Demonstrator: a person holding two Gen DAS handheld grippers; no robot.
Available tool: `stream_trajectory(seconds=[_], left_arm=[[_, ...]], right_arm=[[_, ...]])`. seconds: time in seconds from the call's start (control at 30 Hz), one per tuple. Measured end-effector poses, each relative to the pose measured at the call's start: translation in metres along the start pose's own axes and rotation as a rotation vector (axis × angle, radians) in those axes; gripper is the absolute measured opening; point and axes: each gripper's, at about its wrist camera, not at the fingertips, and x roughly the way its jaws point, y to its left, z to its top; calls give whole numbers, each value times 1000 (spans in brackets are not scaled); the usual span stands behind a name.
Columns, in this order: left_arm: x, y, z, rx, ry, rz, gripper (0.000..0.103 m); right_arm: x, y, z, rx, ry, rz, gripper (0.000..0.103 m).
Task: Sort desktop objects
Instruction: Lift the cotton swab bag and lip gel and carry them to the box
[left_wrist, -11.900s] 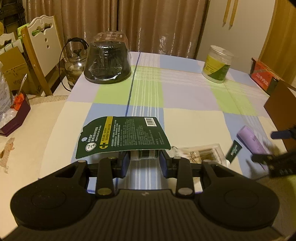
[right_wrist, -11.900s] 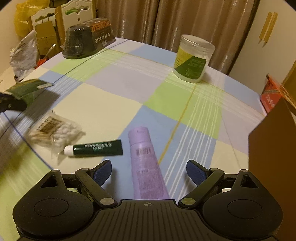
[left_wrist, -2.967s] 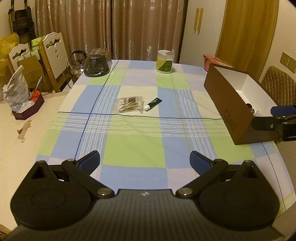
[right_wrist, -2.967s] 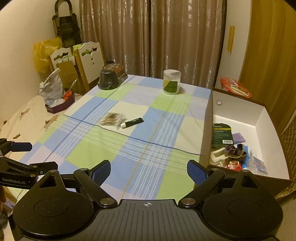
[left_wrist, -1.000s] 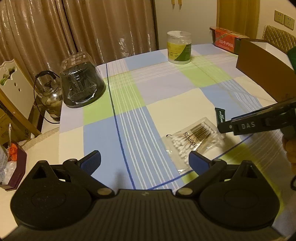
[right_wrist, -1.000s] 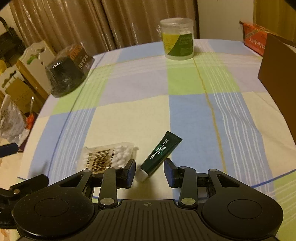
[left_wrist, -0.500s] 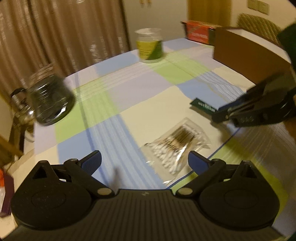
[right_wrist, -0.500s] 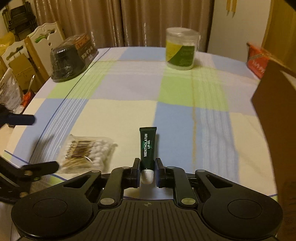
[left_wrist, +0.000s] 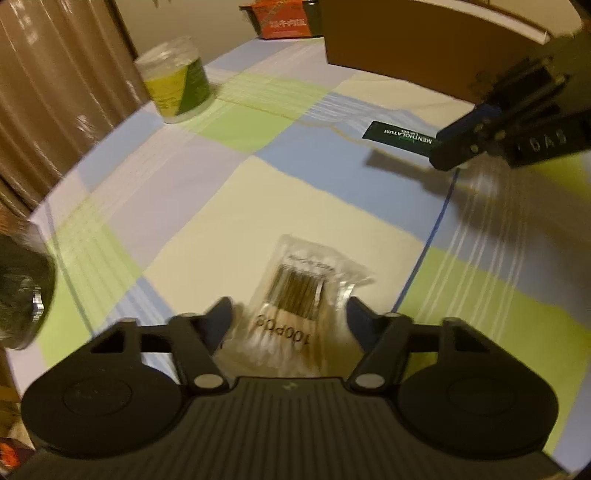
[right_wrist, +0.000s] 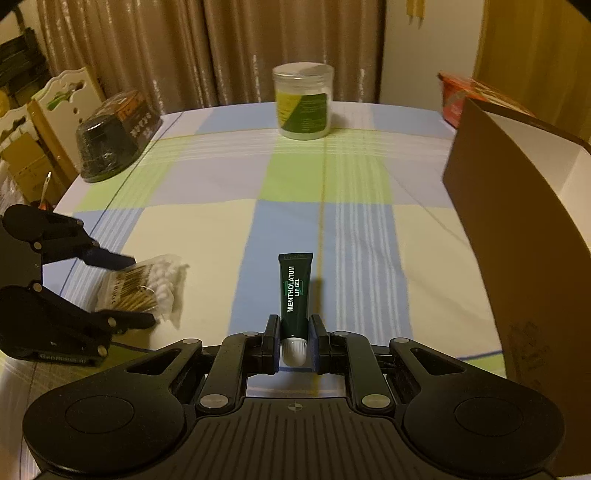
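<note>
Curtains: we are seeing long brown curtains (right_wrist: 184, 51) hanging in folds behind the table.
Wall: we are seeing a pale wall (right_wrist: 428, 51) standing right of the curtains.
Door: we are seeing a yellowish wooden panel (right_wrist: 535, 44) standing at the far right; door or cupboard, we cannot tell.
Chairs: we are seeing white carved chair backs (right_wrist: 62, 96) standing at the left.
Table: we are seeing a checked cloth (right_wrist: 229, 229) in blue, green and cream covering it.
Light: we are seeing dim, warm indoor light falling over the room.

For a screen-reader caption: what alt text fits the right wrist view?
The right gripper is shut on a dark green lip gel tube above a checked tablecloth. At left, the left gripper straddles a bag of cotton swabs; a brown box stands at right.
</note>
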Motion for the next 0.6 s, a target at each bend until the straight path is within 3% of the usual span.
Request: stream_trajectory(seconds=[0.2,0.6], left_arm=[[-3,-6,3,-9,13,-18,21],[-43,-34,-2,-244,-10,33,20]], right_arm=[[-9,-5,-1,10,-12,-4,14],[-47,-9,-12,-35,-50,21,14]])
